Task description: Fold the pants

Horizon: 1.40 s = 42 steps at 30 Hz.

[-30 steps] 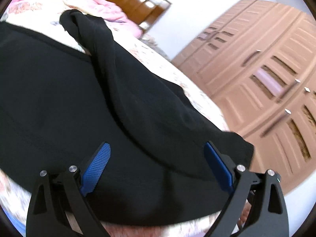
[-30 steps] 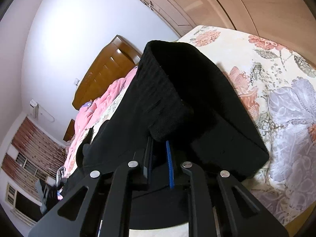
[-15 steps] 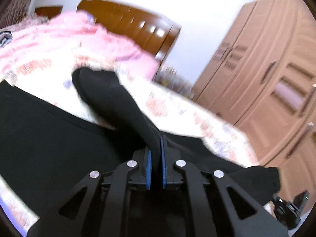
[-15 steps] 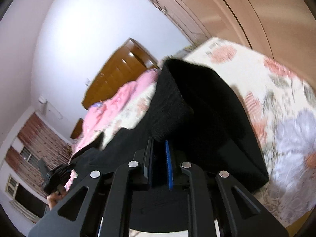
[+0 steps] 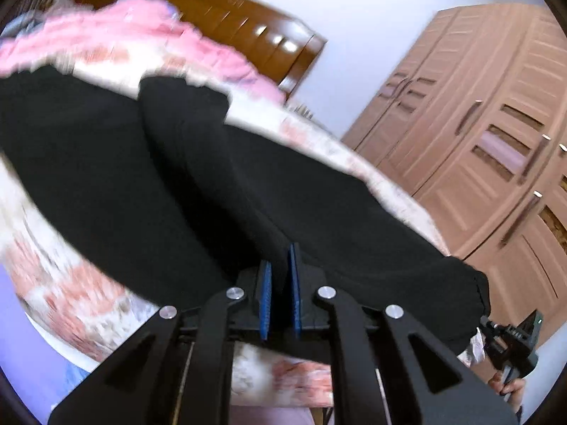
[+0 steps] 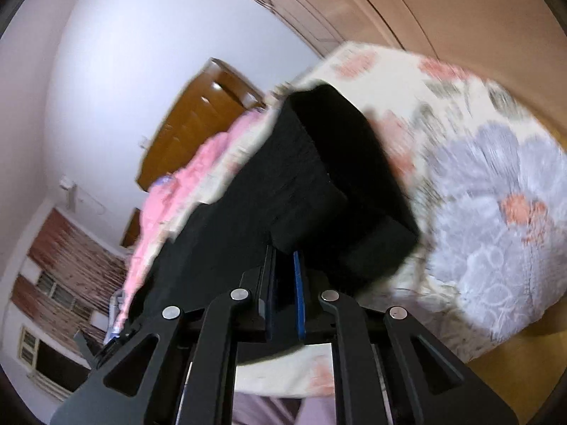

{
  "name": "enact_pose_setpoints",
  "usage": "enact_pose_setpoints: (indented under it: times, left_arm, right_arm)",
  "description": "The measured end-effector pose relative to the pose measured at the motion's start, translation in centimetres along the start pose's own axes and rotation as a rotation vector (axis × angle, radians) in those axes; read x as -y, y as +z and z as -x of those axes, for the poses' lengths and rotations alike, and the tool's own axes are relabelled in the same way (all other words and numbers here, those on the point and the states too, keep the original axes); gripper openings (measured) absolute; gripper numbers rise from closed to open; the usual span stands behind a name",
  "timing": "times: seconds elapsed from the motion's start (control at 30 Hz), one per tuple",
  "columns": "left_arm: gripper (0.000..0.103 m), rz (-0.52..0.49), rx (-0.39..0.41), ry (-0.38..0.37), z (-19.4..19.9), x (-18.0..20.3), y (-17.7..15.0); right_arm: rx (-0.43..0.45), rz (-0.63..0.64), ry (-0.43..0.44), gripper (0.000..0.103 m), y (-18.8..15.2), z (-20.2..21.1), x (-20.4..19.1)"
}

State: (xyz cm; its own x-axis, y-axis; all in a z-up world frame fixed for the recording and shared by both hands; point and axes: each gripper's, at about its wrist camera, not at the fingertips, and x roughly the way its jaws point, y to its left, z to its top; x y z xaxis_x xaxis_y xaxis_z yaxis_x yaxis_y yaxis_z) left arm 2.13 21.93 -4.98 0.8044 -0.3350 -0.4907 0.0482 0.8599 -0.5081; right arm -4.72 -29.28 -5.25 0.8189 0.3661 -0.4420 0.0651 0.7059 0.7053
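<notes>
While one black pants (image 5: 219, 191) lies on bed (image 6: 496, 191), both grippers' jaws clamped on it

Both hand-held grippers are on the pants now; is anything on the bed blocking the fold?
Nothing visible. The left hand-held gripper and right hand-held gripper are shut on the black pants; the pink blanket lies beyond them by the headboard.

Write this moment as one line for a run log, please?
left gripper: shut on black pants | right gripper: shut on black pants | pants: lifted over floral bed sheet | both views blurred
</notes>
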Motion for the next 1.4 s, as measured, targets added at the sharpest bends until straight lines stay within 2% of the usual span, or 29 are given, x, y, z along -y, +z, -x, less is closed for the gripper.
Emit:
enact_pose_setpoints:
  times: [0.13, 0.23, 0.3, 0.4, 0.43, 0.47, 0.5, 0.53, 0.57, 0.6, 0.63, 0.7, 0.77, 0.87, 0.93, 1.0, 1.1, 1.17, 1.23, 1.4]
  left_arm:
    - [0.000, -0.048, 0.026, -0.006, 2.1, 1.1, 0.7]
    - [0.000, -0.002, -0.038, 0.042, 0.1, -0.8, -0.3]
    - [0.000, 0.027, -0.073, 0.055, -0.8, -1.8, -1.1]
    - [0.001, 0.044, -0.066, 0.012, -0.3, -2.3, -1.7]
    - [0.018, 0.048, -0.052, -0.010, 0.2, -2.1, -1.5]
    - [0.033, 0.050, -0.043, -0.020, 0.3, -2.0, -1.4]
    - [0.065, 0.053, -0.024, -0.028, 0.7, -1.7, -1.1]
    - [0.078, 0.054, 0.001, -0.028, 1.2, -1.7, -1.0]
    - [0.079, 0.056, 0.022, -0.024, 1.5, -1.7, -1.0]
    - [0.079, 0.055, 0.021, -0.020, 1.5, -1.7, -0.9]
    - [0.079, 0.056, 0.010, -0.014, 1.3, -1.7, -0.9]
    - [0.079, 0.070, -0.011, 0.000, 0.7, -2.1, -0.8]
    - [0.079, 0.074, -0.034, 0.010, 0.0, -2.3, -0.8]
    - [0.079, 0.055, -0.056, 0.026, -1.0, -2.2, -0.9]
    - [0.079, 0.044, -0.058, 0.035, -1.3, -2.0, -1.1]
    - [0.079, 0.034, -0.060, 0.033, -1.4, -1.8, -1.3]
    - [0.079, 0.022, -0.064, 0.038, -1.6, -1.7, -1.5]
    - [0.079, 0.035, -0.062, 0.027, -1.4, -2.0, -1.5]
    - [0.079, 0.047, -0.058, 0.027, -1.2, -2.3, -1.4]
    - [0.080, 0.074, -0.025, 0.031, 0.2, -3.2, -0.8]
  right_arm:
    - [0.022, 0.049, -0.041, 0.008, -1.0, 1.7, -0.9]
    - [-0.004, -0.007, -0.108, 0.001, -1.7, 0.7, 2.1]
    - [-0.022, -0.076, -0.098, 0.001, -1.9, 0.2, 4.1]
    - [-0.047, -0.090, -0.077, 0.003, -1.9, 0.3, 4.4]
    - [-0.051, -0.094, -0.061, 0.010, -1.7, 0.4, 4.3]
    - [-0.054, -0.093, -0.056, 0.011, -1.6, 0.5, 4.1]
    - [-0.050, -0.085, -0.051, 0.011, -1.6, 0.7, 3.8]
    - [-0.046, -0.078, -0.050, 0.013, -1.5, 0.9, 3.5]
    - [-0.042, -0.071, -0.050, 0.016, -1.4, 1.0, 3.2]
    - [-0.037, -0.062, -0.046, 0.028, -1.4, 1.1, 2.9]
    - [-0.028, -0.055, -0.044, 0.053, -1.4, 1.3, 2.8]
    - [0.005, -0.030, -0.036, 0.082, -1.5, 1.7, 2.1]
    - [0.006, 0.029, -0.049, 0.081, -1.4, 1.5, 1.2]
    - [-0.007, 0.046, -0.046, 0.067, -1.4, 0.7, 0.7]
    - [-0.046, 0.016, -0.071, 0.054, -1.5, -0.4, 1.2]
    - [-0.079, -0.001, -0.081, 0.050, -1.9, -1.1, 1.5]
    - [-0.062, 0.016, -0.087, 0.045, -2.0, -1.3, 1.5]
    - [-0.050, 0.028, -0.104, 0.037, -1.7, -1.4, 1.3]
    - [-0.035, 0.038, -0.120, 0.022, -1.7, -1.3, 1.5]
    - [-0.025, 0.059, -0.129, 0.017, -2.3, -1.1, 1.5]
